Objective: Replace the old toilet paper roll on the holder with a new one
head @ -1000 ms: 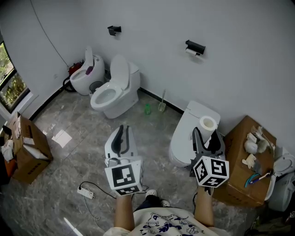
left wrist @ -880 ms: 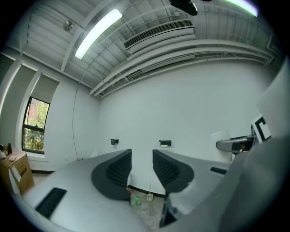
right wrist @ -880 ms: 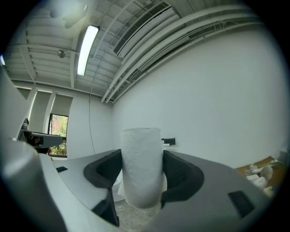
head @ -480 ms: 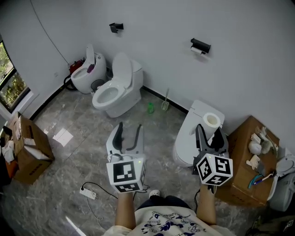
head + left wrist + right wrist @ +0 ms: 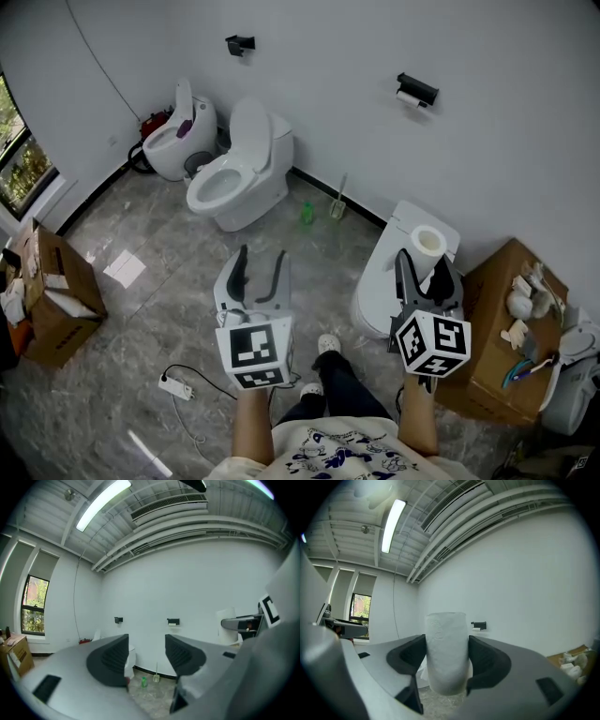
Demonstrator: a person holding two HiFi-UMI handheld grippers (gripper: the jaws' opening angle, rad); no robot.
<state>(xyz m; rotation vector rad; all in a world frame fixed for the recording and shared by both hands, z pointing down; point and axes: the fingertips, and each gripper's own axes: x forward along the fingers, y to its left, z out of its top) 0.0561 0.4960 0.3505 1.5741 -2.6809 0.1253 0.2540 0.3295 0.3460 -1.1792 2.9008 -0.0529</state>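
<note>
Early stage. Our right gripper (image 5: 425,267) clamped on new roll (image 5: 427,246), roll upright between pads. Our left gripper (image 5: 261,255) spread wide, nothing in it. Holder (image 5: 418,89) on far wall, right side, well apart from both grippers. Old roll (image 5: 407,97) sits on it, not yet removed. Left for us, we judge: reach wall, pull old roll with free left gripper, fit new one.

Toilet-fixture room, more test space than home bathroom: three white toilets (image 5: 239,173) along bare white walls (image 5: 319,84), two black paper holders (image 5: 417,90), grey marble-look floor (image 5: 141,309), cardboard boxes (image 5: 52,305), exposed ducted ceiling (image 5: 187,522) with strip light (image 5: 103,502).
</note>
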